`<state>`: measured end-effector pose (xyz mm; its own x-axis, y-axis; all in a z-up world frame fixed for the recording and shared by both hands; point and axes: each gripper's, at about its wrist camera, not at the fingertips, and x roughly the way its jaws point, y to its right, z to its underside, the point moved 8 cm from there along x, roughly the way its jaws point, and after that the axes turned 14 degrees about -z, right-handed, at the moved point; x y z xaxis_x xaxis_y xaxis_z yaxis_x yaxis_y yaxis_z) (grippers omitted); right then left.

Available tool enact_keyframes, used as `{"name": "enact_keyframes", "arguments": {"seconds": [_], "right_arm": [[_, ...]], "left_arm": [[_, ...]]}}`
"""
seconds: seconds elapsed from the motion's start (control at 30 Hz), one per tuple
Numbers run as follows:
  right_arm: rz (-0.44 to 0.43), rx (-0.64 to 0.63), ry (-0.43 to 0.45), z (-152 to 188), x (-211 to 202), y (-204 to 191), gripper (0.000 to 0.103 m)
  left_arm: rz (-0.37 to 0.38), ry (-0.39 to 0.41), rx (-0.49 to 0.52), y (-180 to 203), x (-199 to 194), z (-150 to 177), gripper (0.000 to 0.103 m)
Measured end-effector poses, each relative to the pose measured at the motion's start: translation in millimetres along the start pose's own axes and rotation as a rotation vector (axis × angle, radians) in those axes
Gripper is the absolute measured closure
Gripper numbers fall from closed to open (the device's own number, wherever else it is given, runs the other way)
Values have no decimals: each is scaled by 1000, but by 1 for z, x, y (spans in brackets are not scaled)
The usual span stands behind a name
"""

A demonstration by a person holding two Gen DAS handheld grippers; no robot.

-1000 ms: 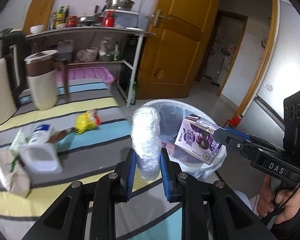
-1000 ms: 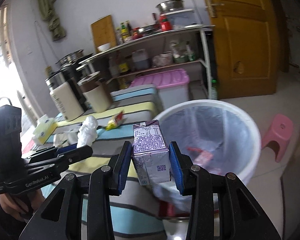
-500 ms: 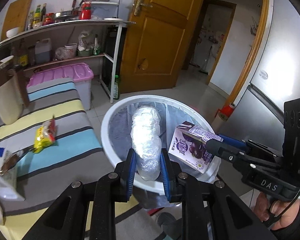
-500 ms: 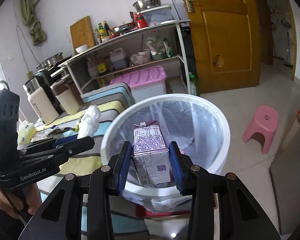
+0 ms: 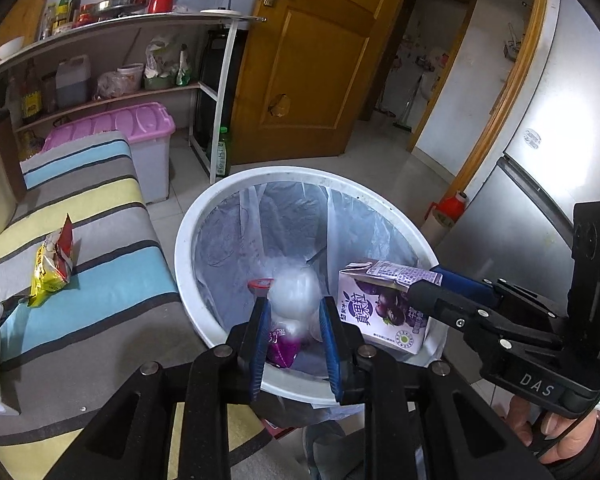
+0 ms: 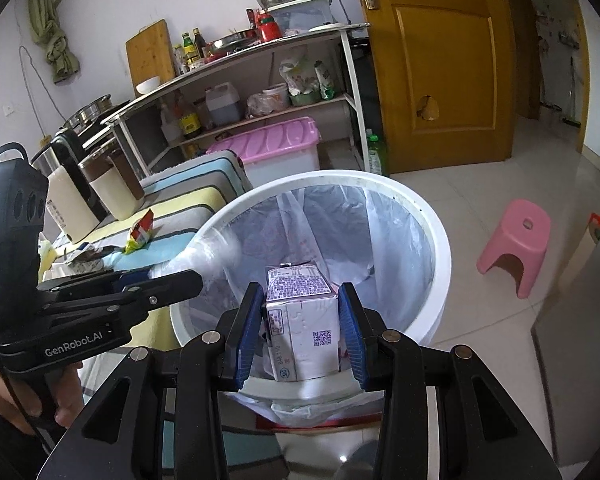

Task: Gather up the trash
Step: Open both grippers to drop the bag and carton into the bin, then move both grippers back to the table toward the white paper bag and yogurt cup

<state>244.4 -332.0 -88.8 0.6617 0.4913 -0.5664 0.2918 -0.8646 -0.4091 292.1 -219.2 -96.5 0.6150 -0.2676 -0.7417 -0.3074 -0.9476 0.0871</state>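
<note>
1. The left gripper (image 5: 294, 330) was clamped on a crumpled clear plastic bag (image 5: 296, 296), its blue pads pressed against both sides of the wad, which hung over the open mouth of the bin.
2. The right gripper (image 6: 302, 328) pinched a purple juice carton (image 6: 302, 320) between its pads; the carton stood upright, just inside the near rim of the bin.
3. A person's hand (image 5: 556, 428) gripped the right gripper's handle at the lower right of the left wrist view.
4. The white trash bin (image 5: 188, 224), lined with a clear bag, stood on the floor right against the table edge; some trash lay at its bottom.
5. Left of the bin, a yellow-and-red snack wrapper (image 5: 54, 262) lay on the striped tablecloth (image 5: 100, 280).
6. Farther off stood a pink-lidded storage box (image 5: 136, 136) on the floor, a metal shelf (image 5: 120, 24) with bottles and pans, and a wooden door (image 5: 312, 60).
7. In the right wrist view, a pink stool (image 6: 518, 240) sat on the tiles, well apart from the bin.
</note>
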Motion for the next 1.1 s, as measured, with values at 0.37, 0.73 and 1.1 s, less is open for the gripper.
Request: {"name": "enact_keyframes", "arguments": {"seconds": [0.37, 0.73, 1.1], "right_arm": [[9, -21, 19, -3, -11, -8, 63], [-10, -84, 36, -3, -28, -45, 63], [-57, -149, 33, 6, -33, -91, 63]], "left_arm": [[1, 37, -33, -10, -21, 1, 78], [-26, 94, -72, -30, -64, 15, 78], [-76, 147, -112, -58, -108, 36, 78]]}}
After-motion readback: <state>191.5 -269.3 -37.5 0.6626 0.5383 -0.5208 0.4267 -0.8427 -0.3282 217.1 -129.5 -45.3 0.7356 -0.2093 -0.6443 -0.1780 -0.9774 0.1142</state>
